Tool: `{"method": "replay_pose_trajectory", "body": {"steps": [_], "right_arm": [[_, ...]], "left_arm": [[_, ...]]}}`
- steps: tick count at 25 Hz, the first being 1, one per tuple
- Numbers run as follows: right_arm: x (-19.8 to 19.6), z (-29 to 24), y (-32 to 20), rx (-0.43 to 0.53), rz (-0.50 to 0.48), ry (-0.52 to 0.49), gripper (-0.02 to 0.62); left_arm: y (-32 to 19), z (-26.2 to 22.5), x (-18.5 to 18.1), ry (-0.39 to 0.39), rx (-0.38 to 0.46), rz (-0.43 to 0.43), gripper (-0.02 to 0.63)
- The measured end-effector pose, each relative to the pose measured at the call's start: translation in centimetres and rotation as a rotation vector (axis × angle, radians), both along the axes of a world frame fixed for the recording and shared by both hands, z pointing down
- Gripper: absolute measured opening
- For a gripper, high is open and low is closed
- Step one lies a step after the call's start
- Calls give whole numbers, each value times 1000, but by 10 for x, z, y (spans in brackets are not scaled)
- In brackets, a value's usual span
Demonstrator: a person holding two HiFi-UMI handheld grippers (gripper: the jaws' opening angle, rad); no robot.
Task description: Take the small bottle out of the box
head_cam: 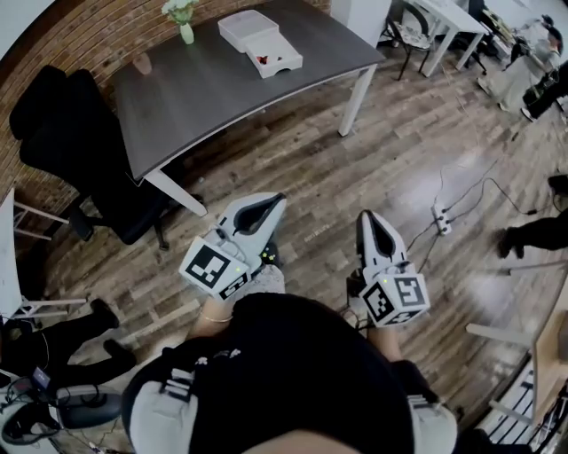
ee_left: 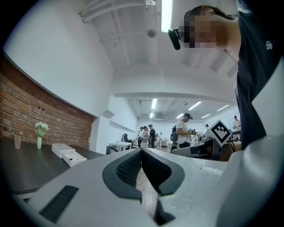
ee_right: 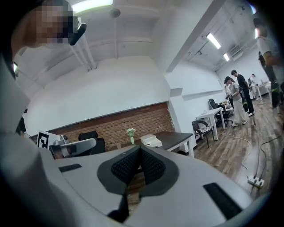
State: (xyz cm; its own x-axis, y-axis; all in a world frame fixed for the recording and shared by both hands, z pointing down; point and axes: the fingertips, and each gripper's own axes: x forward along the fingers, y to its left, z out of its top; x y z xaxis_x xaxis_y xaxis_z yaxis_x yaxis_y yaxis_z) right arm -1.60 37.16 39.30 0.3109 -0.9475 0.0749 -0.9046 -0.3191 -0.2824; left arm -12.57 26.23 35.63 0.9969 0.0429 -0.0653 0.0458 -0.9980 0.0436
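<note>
An open white box (head_cam: 277, 55) lies on the dark table (head_cam: 213, 89) at the far side, its lid (head_cam: 247, 27) beside it. Small reddish bits show inside; a bottle cannot be made out. Both grippers hang over the wood floor, well short of the table. My left gripper (head_cam: 275, 204) points toward the table and is shut and empty; in the left gripper view its pads (ee_left: 133, 166) meet, with the box (ee_left: 71, 156) far off at the left. My right gripper (head_cam: 367, 217) is also shut on nothing, and past its tips (ee_right: 140, 148) the box (ee_right: 151, 141) is small in the distance.
A vase of flowers (head_cam: 182, 19) and a small cup (head_cam: 142, 64) stand on the table. A black office chair (head_cam: 80, 151) sits at its left. A power strip (head_cam: 441, 220) with cables lies on the floor at the right. White tables (head_cam: 444, 22) and several people are beyond.
</note>
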Motion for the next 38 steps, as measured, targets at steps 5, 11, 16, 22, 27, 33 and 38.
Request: {"method": "replay_pose_trajectory", "body": {"steps": [5,11,16,22,27,33,38], "right_arm": [[19,5,-30,-26,17,-16,-2],[31,4,-69,-35,25,-11,-2],[38,-3,-106,-42,21,-4,-2],[49,-5,-151,-32,17,-33,-2],[62,-5,-186,-43,31,-31,-2],[73,0,-226,-26,31,-58,-2],[81,9,-250,-4,23,-84,-2]], "left_arm": [[-36,10,22,-27,-25,16,3],[-77,11,38,-28,-37,30,3],[-114,6,49,-21,-43,45,3],[-160,5,67,-7,-55,68,3],[-197,5,80,3,-58,79,3],[-239,7,90,5,-51,80,3],[-259,11,92,-5,-31,65,3]]}}
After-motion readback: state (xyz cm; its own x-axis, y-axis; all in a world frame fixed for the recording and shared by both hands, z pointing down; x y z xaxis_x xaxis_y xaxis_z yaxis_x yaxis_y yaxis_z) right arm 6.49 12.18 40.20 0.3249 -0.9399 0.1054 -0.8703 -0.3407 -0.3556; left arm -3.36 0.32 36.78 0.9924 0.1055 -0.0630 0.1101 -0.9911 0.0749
